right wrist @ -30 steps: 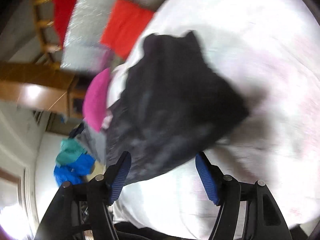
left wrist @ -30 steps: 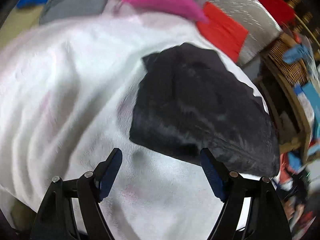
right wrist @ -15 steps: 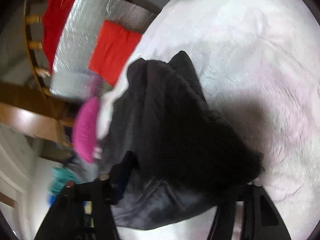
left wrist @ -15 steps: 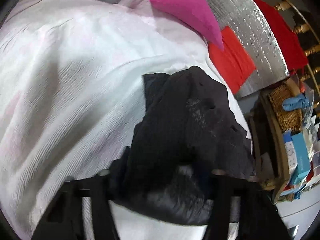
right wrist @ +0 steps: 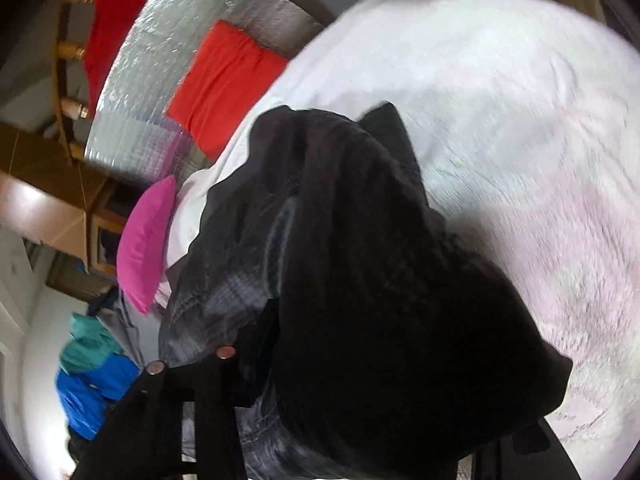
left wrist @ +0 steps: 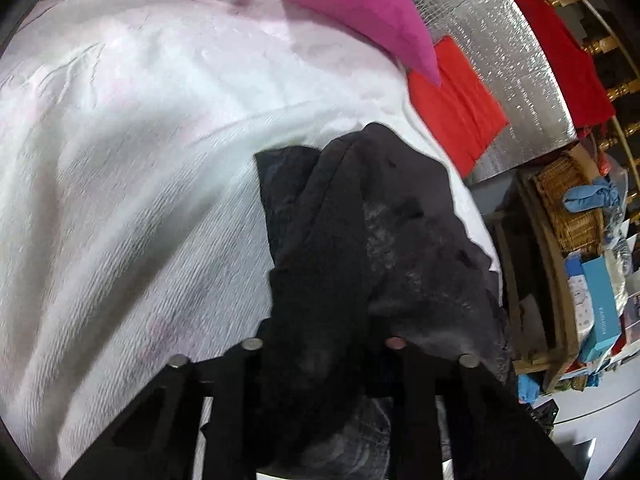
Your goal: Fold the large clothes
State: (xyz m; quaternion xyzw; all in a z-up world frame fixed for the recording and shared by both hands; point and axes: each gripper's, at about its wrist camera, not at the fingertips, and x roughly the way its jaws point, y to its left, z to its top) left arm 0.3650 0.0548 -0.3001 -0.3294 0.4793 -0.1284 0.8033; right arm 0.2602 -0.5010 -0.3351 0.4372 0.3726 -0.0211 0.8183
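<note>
- Left wrist view: a black garment (left wrist: 360, 240) is seen bunched on a white bedspread (left wrist: 120, 180), right of centre, its long axis running from the lower middle of the frame up to a blunt point near the centre top.
- The left gripper (left wrist: 320, 356) has just been closing; its jaws are clamped on the garment's near edge, with dark cloth filling the gap.
- A magenta pillow (left wrist: 360, 8) and a red cloth (left wrist: 460, 108) are pictured at the upper right.
- Right wrist view: the same garment (right wrist: 380, 280) is draped over the right gripper (right wrist: 360, 392), hiding one finger, and tapers toward the upper middle.
- The right jaws have also just been closing, and cloth is gathered between them.
</note>
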